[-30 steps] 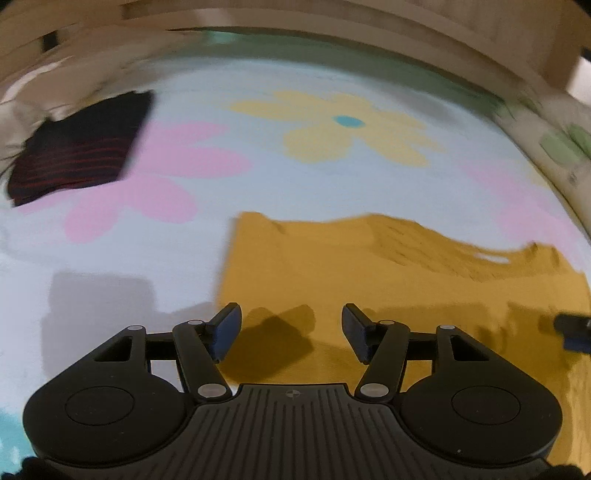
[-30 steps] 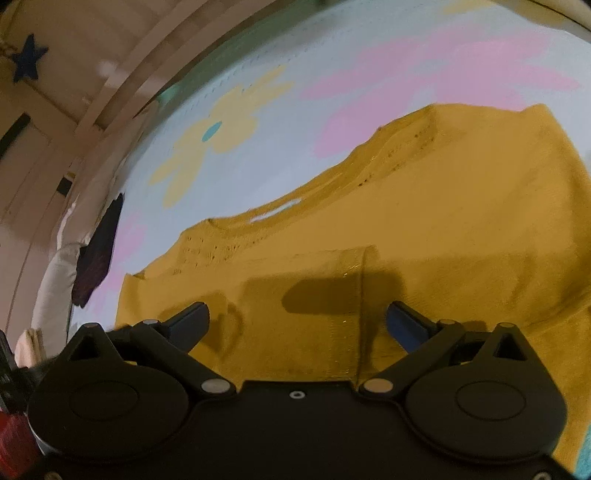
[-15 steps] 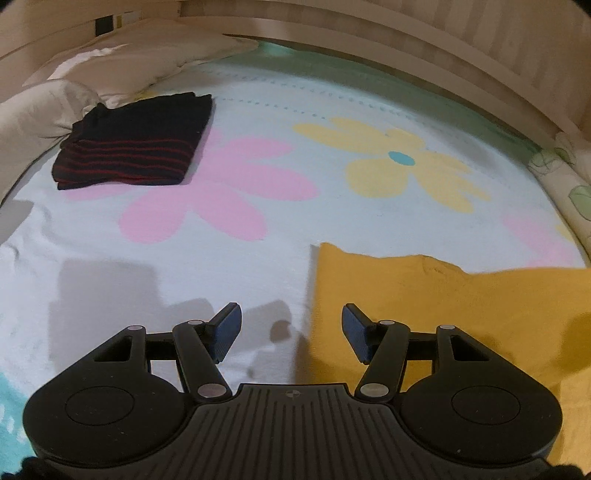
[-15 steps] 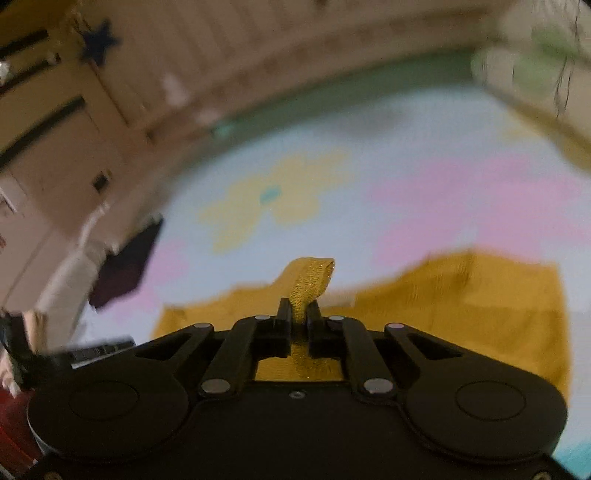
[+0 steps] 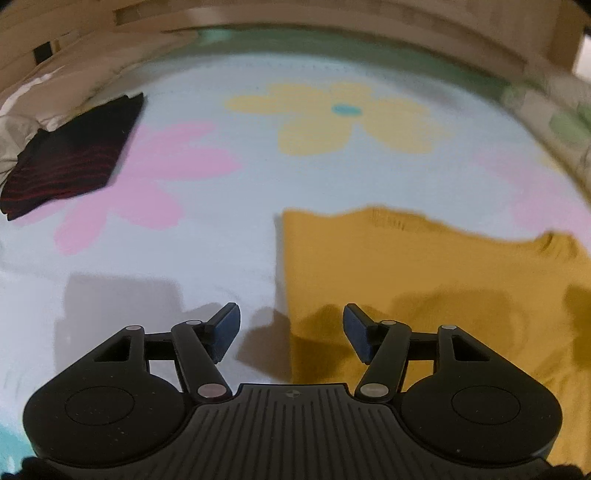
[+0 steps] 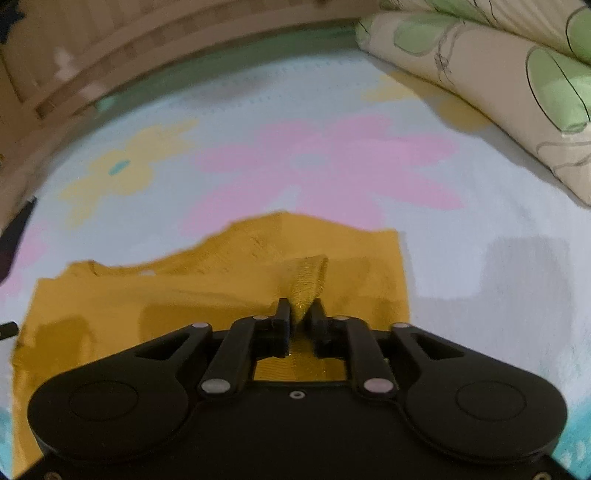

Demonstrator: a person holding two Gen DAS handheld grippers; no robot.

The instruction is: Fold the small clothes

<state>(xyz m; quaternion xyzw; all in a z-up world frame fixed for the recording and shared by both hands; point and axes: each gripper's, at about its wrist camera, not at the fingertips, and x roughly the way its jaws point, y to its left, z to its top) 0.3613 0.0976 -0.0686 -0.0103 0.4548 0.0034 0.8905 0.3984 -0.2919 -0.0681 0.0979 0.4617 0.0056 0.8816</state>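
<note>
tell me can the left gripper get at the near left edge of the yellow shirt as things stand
Probably yes: the left gripper is open with the yellow shirt's edge lying flat just ahead between its fingers, nothing on top.

Pale blue bedsheet (image 5: 221, 258) spread flat under everything, printed with big flowers: a yellow flower (image 5: 343, 118) with a teal centre far ahead of the left gripper, a pink flower (image 5: 147, 188) ahead and to its left. Another pink flower (image 6: 325, 162) straight ahead of the right gripper. Wooden slatted headboard (image 5: 332, 22) along the far edge. Cream pillow with green leaf print (image 6: 498, 85) up front-right of the right gripper, resting on the sheet.
</note>
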